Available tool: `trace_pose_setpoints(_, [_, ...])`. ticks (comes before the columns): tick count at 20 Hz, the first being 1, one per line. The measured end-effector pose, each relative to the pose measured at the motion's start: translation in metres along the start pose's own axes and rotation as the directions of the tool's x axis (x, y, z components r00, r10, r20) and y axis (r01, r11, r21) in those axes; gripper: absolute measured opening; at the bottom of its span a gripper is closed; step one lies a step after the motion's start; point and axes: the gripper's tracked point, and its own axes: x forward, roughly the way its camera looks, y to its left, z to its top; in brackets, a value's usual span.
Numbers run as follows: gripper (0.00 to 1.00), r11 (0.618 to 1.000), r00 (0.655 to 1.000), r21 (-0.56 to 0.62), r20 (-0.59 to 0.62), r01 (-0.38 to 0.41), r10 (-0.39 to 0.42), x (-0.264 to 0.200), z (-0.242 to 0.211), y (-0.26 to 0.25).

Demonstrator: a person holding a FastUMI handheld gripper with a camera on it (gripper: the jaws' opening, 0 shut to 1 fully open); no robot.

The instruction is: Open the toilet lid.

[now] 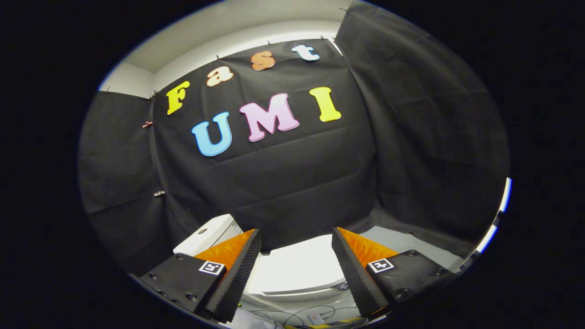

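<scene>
A white toilet stands low against the black cloth wall, beyond my fingers. Its lid (299, 267) lies flat and closed over the bowl, seen through the gap between the fingers. The white tank (208, 235) rises behind the left finger. My gripper (297, 240) hangs above the toilet, open wide, with nothing between its orange and black fingers (240, 265). The fingers touch nothing.
Black cloth walls close in the booth behind and on both sides of the toilet. Thin cables (292, 314) and a small white device (315, 318) lie on the floor below the bowl's front. A strip of grey floor (406, 242) shows to the right of the toilet.
</scene>
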Motion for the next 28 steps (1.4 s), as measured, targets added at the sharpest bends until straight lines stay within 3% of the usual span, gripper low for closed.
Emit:
trace_pose_setpoints(10, [0.98,0.970,0.965,0.189,-0.238,0.152,-0.105,0.079,-0.108,-0.116])
trace_pose_setpoints(21, [0.97,0.898,0.849,0.306,-0.513,0.317,-0.125,0.129,-0.262,-0.186])
trace_pose_setpoints(22, [0.90,0.892,0.834,0.311,-0.538,0.328,-0.120,0.131,-0.277,-0.188])
trace_pose_setpoints(25, [0.86,0.872,0.793,0.318,-0.597,0.374,-0.122,0.139,-0.314,-0.198])
trace_pose_setpoints(28, [0.76,0.862,0.779,0.331,-0.618,0.384,-0.110,0.145,-0.334,-0.203])
